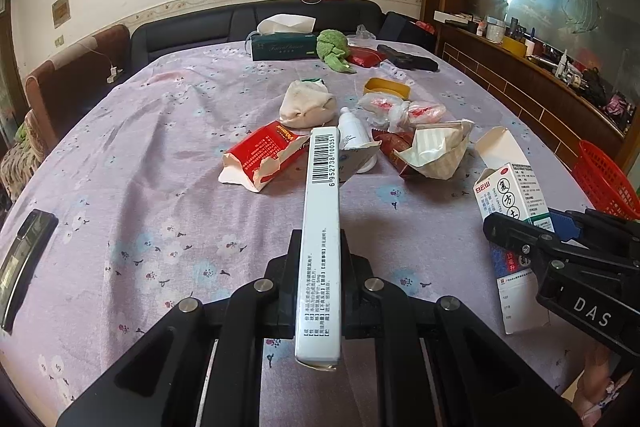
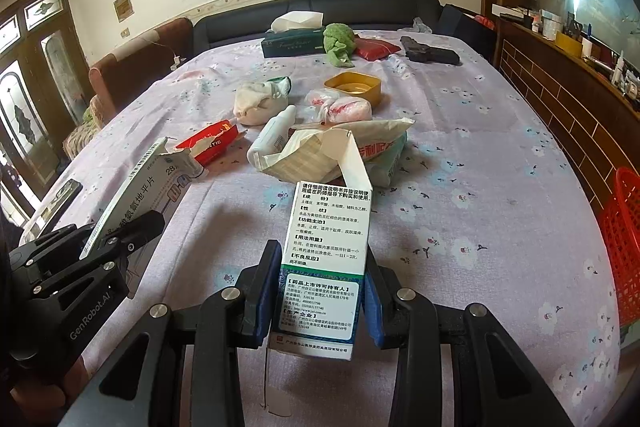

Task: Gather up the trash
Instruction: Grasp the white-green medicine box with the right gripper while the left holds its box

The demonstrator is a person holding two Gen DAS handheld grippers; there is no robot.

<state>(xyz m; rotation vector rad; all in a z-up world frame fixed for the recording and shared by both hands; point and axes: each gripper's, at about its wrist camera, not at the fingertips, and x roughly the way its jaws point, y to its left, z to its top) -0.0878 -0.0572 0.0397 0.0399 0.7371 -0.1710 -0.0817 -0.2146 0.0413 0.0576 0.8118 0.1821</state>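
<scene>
My left gripper point(image 1: 320, 259) is shut on a flat white pill box point(image 1: 320, 227) with a barcode, held edge-up above the table; it also shows in the right wrist view point(image 2: 136, 195). My right gripper point(image 2: 324, 267) is shut on an open white and green medicine carton point(image 2: 326, 247), which also shows in the left wrist view point(image 1: 512, 203). On the table ahead lie a torn red box point(image 1: 260, 155), a white bottle point(image 1: 354, 135), a crumpled paper bag point(image 1: 436, 151) and plastic wrappers point(image 1: 400, 109).
A red basket point(image 2: 622, 247) stands at the table's right edge. Further back are a yellow tub point(image 2: 354, 87), a cloth bundle point(image 1: 306, 105), a tissue box point(image 1: 284, 43), a green rag point(image 1: 334, 49) and a black case point(image 1: 408, 59). A phone point(image 1: 24, 263) lies at left.
</scene>
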